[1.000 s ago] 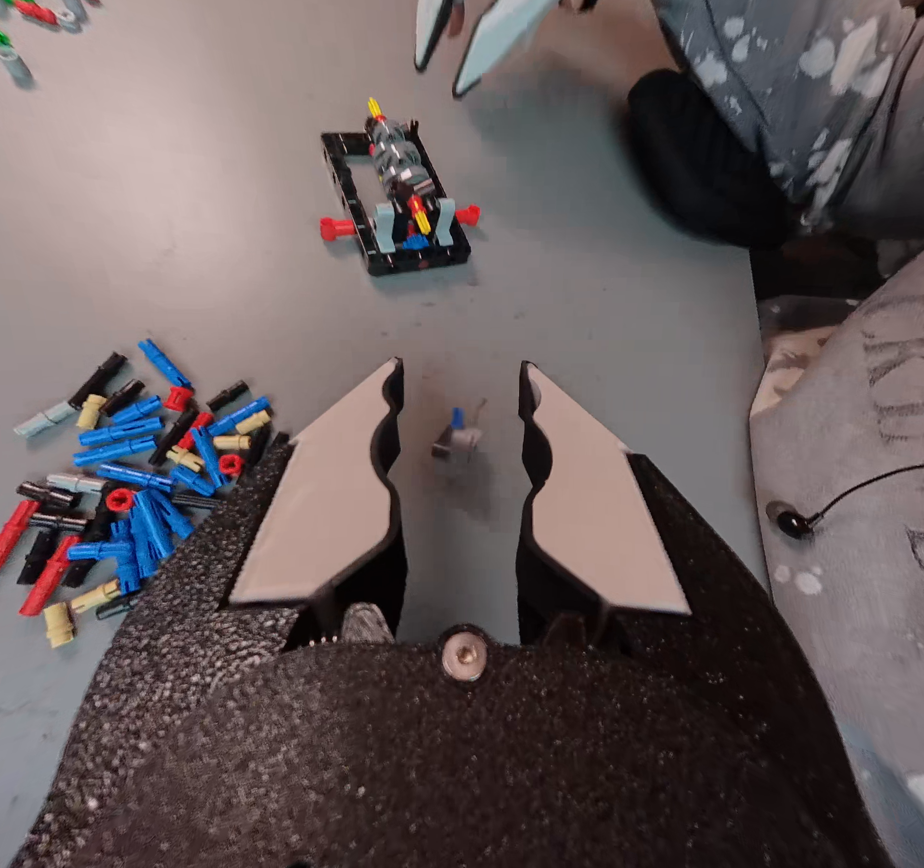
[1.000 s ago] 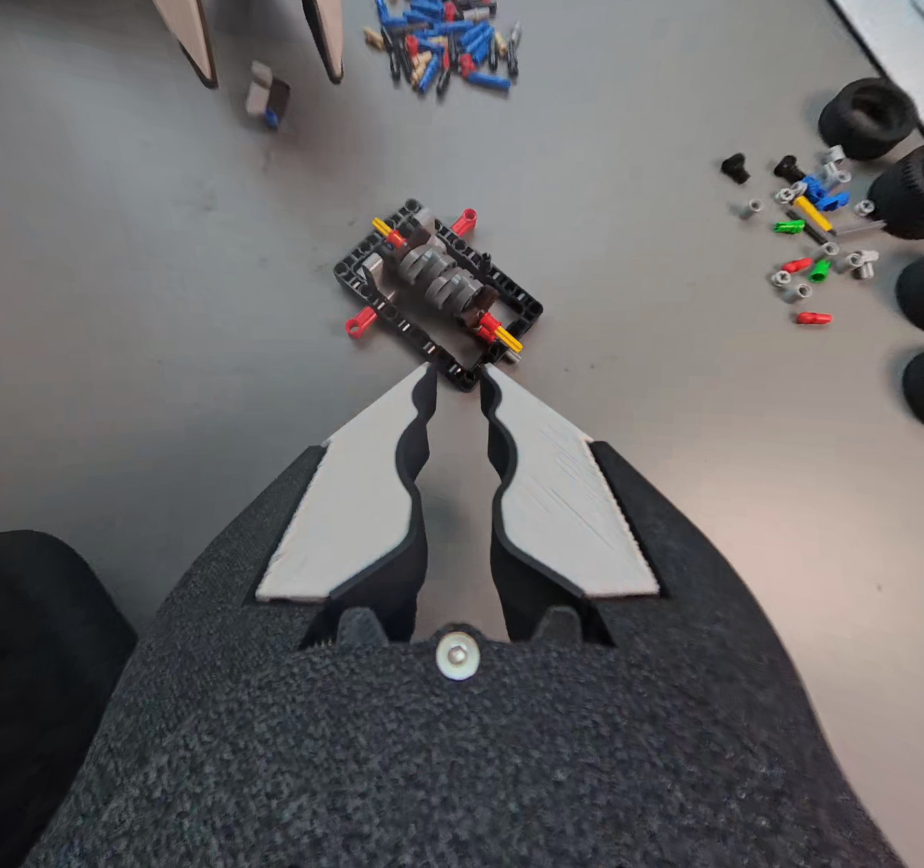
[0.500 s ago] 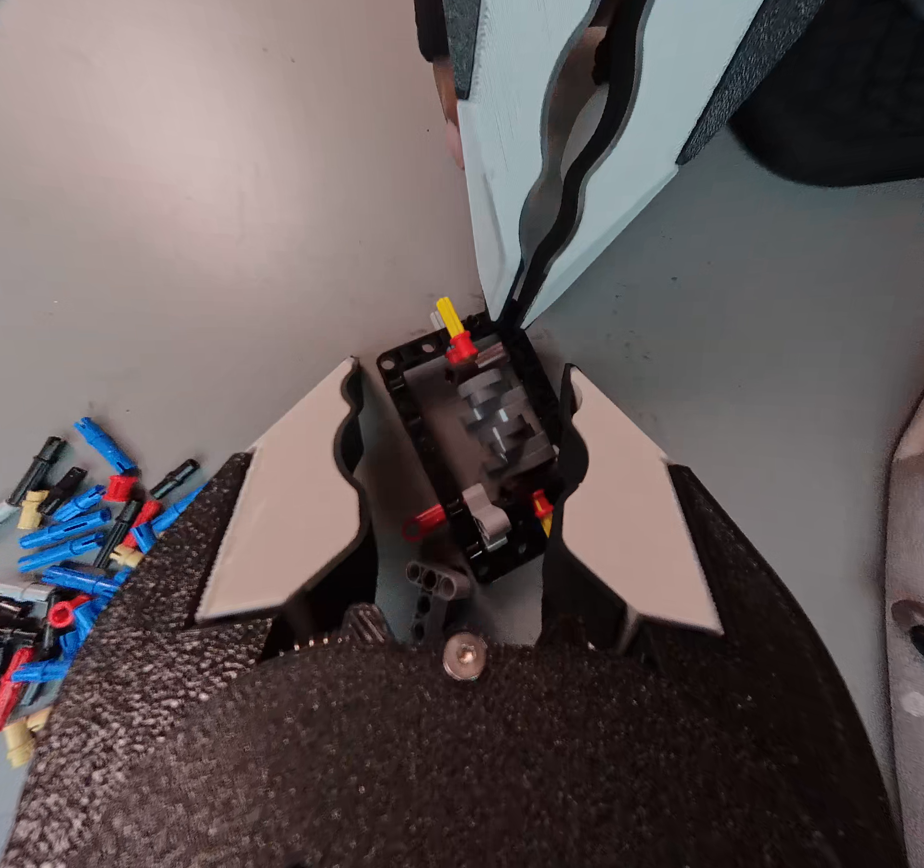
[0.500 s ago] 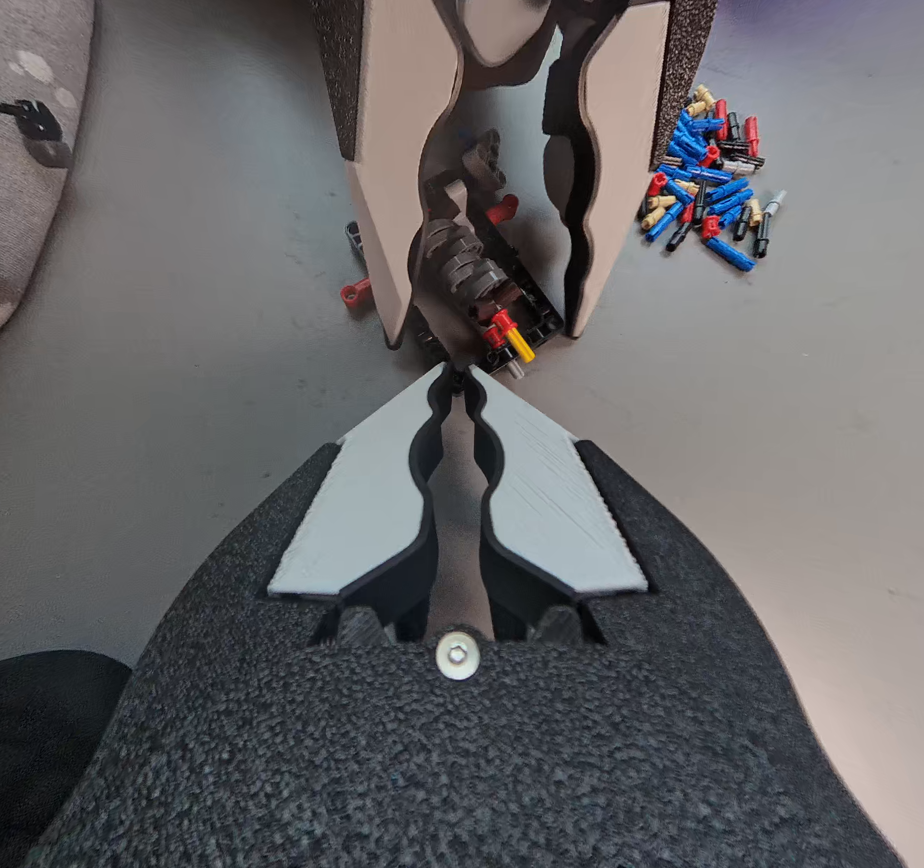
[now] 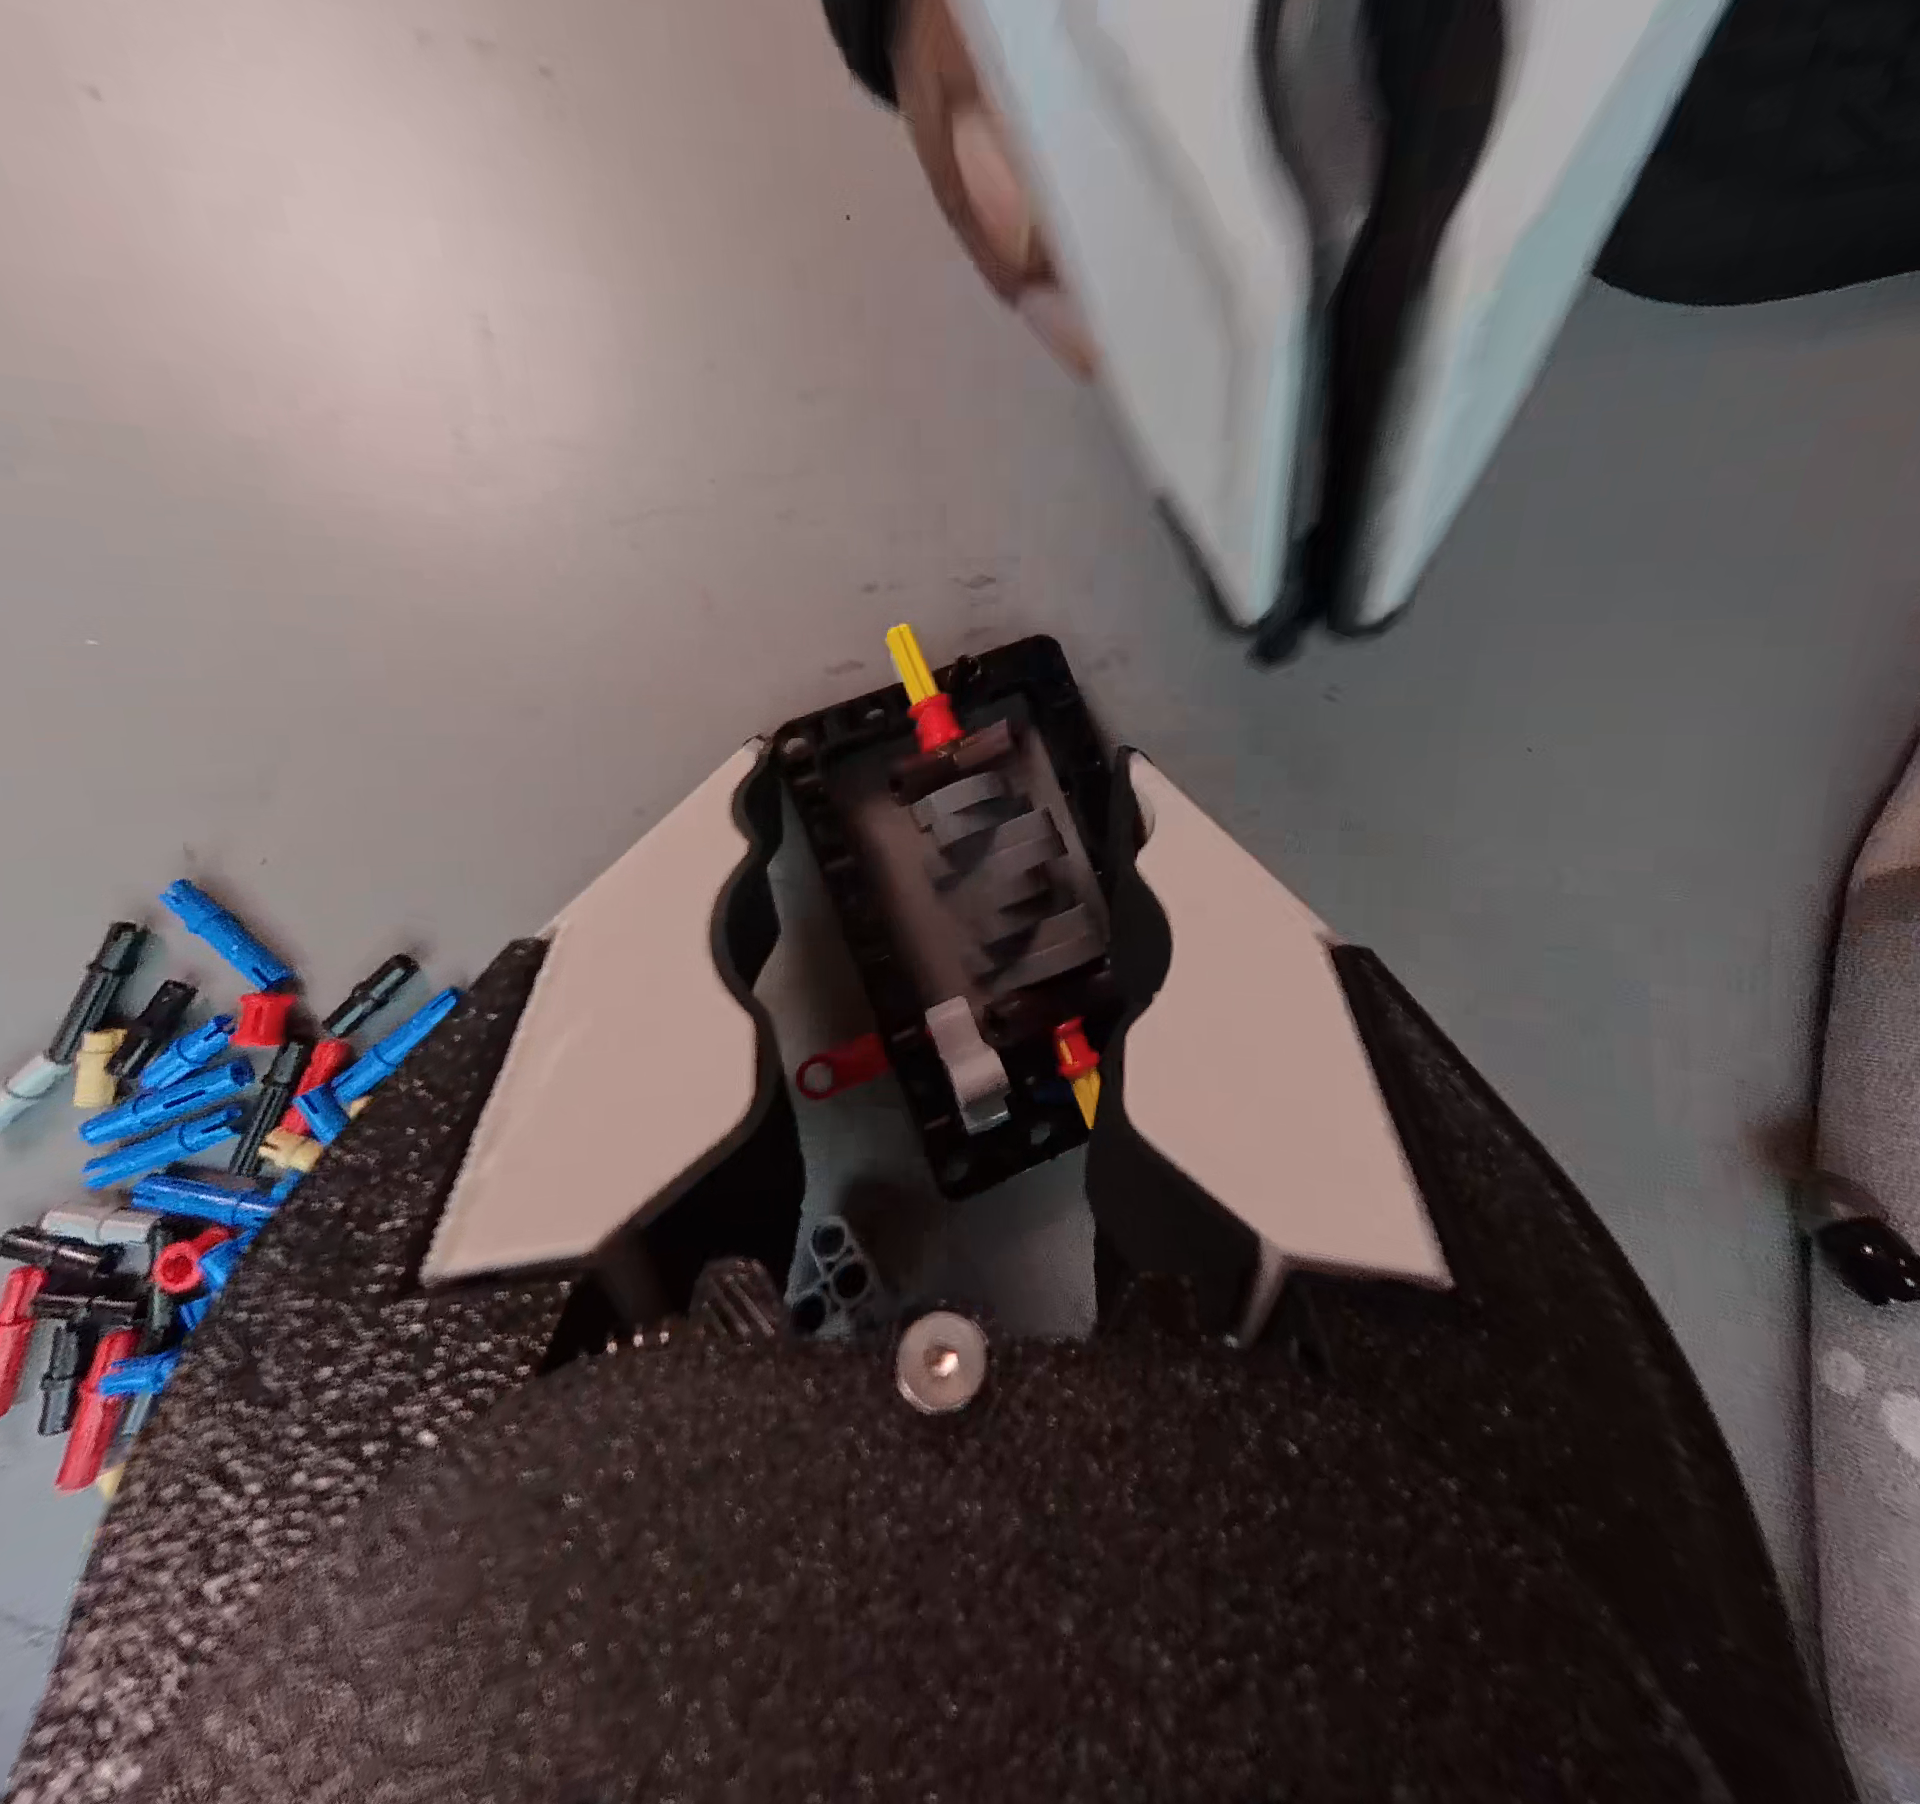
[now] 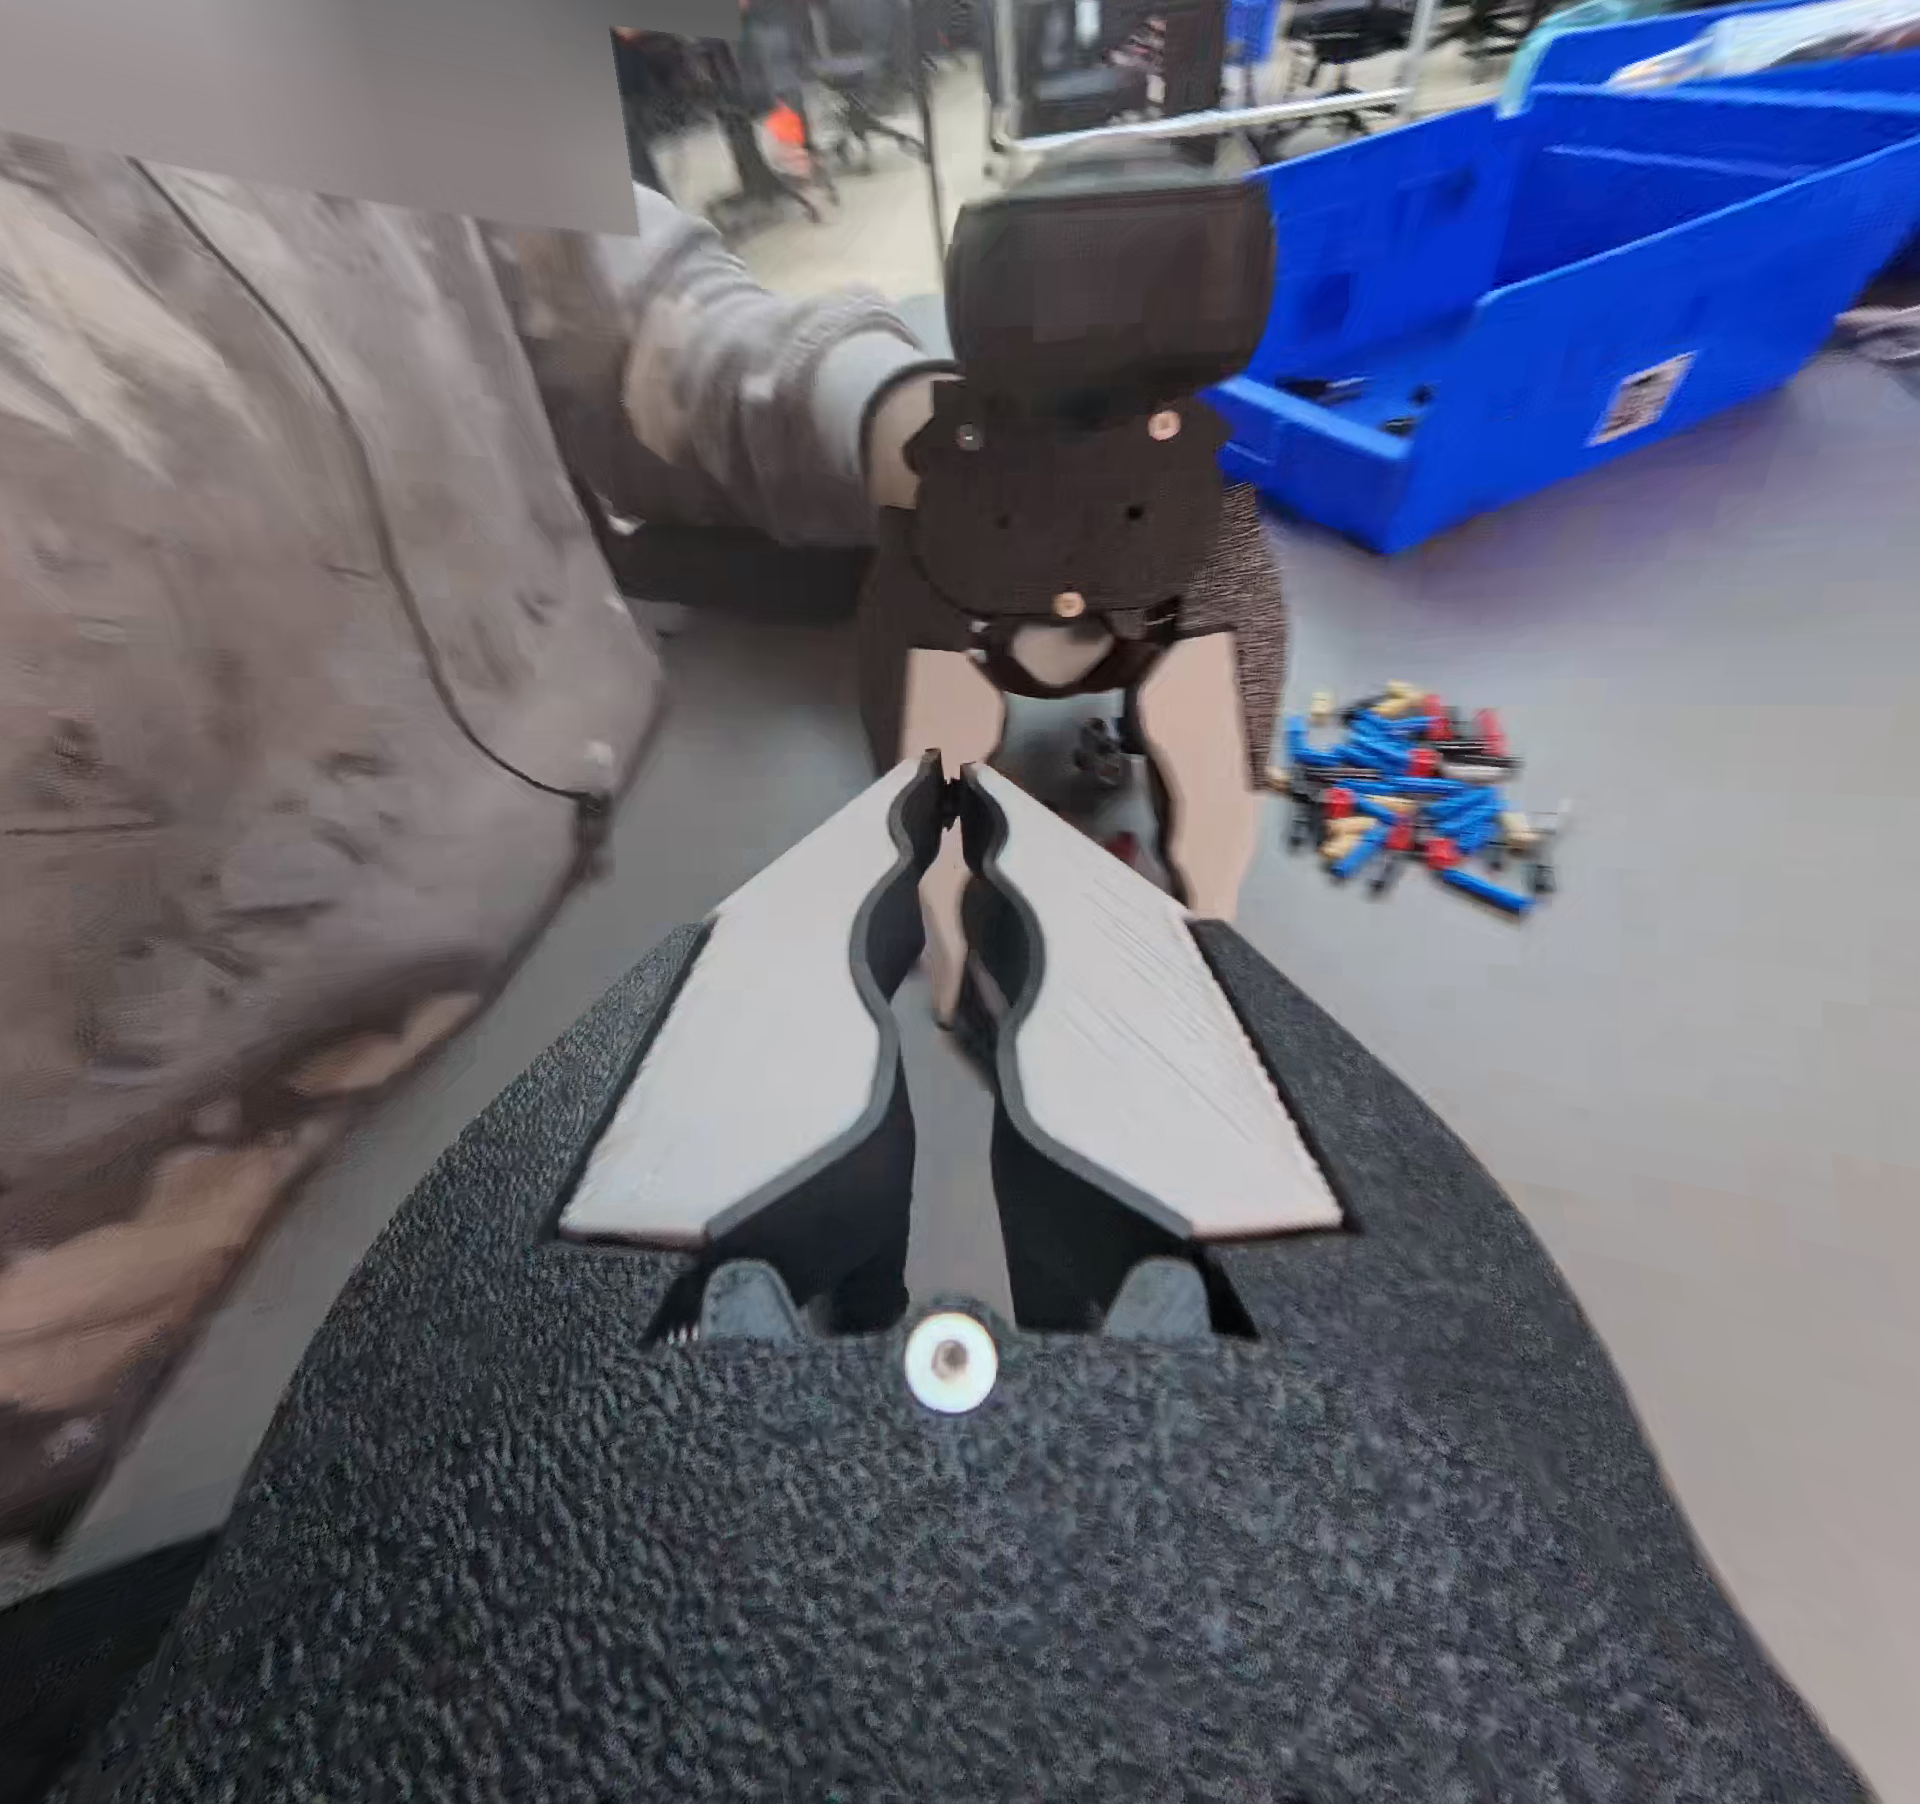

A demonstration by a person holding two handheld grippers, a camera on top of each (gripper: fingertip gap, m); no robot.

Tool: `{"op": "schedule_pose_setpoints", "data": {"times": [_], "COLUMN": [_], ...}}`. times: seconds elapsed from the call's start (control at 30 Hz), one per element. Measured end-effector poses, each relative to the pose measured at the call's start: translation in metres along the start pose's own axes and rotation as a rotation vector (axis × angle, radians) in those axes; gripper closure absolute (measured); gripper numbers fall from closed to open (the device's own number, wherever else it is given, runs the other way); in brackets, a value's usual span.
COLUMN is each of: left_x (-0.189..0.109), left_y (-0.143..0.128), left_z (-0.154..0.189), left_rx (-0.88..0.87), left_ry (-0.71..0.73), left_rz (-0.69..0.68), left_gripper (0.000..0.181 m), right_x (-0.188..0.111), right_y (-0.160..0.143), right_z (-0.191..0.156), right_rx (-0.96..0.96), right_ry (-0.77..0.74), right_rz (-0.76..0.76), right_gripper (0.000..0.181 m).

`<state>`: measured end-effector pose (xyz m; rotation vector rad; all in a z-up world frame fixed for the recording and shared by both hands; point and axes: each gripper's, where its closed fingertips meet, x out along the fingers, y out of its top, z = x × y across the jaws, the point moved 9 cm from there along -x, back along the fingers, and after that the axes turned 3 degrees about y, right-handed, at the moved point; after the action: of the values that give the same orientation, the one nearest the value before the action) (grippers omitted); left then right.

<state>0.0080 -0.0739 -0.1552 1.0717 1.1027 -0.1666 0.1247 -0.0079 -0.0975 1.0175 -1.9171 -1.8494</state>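
Observation:
A black rectangular brick frame [image 5: 940, 933] holds grey gears, a yellow axle and red bushes, and lies on the grey table [image 5: 416, 404]. My left gripper [image 5: 943, 762] is shut on the frame, with a finger against each long side. My right gripper [image 6: 945, 790] is raised above the table and shut on a tiny black piece [image 6: 948, 804] at its tips. It also shows blurred in the left wrist view [image 5: 1299, 611], just beyond the frame's far right corner. The left gripper's body [image 6: 1060, 507] faces it.
A small grey piece with holes [image 5: 831, 1276] lies by the left gripper's base. A pile of blue, red, black and tan pins [image 5: 177, 1131] lies to the left and also shows in the right wrist view [image 6: 1413, 798]. A blue bin [image 6: 1558, 300] stands behind. A person's grey sleeve [image 6: 260, 611] is close by. My right fingertips sit around 10 centimeters from my left ones.
My left gripper moved over the frame and closed on its sides. My right gripper closed at the frame's far end, then lifted away and tilted up with the small black piece.

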Motion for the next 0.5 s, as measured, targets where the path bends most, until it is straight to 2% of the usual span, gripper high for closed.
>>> {"op": "schedule_pose_setpoints", "data": {"times": [0.03,0.1,0.17,0.3,0.4,0.5], "left_x": [0.000,0.000,0.000,-0.002,-0.021,-0.047], "left_y": [0.000,-0.001,-0.001,-0.002,0.006,0.011], "left_z": [-0.001,-0.002,-0.002,-0.004,-0.009,-0.014], "left_rx": [0.004,0.003,0.004,-0.003,-0.084,-0.115], "left_ry": [-0.005,-0.018,-0.024,-0.041,-0.104,-0.123], "left_rz": [0.000,0.016,0.026,0.058,0.235,0.445], "left_gripper": [0.118,0.118,0.118,0.117,0.118,0.140], "right_x": [-0.006,-0.016,-0.022,-0.014,-0.007,-0.005], "right_y": [0.003,0.008,0.000,-0.011,-0.007,-0.005], "right_z": [0.003,0.009,0.015,0.021,0.021,0.024], "right_rx": [-0.098,-0.055,-0.006,0.023,0.032,0.085], "right_ry": [-0.105,-0.144,-0.183,-0.217,-0.188,-0.182], "right_rz": [-0.126,-0.058,0.005,0.016,0.088,0.161], "right_gripper": [0.179,0.179,0.178,0.178,0.178,0.178]}}
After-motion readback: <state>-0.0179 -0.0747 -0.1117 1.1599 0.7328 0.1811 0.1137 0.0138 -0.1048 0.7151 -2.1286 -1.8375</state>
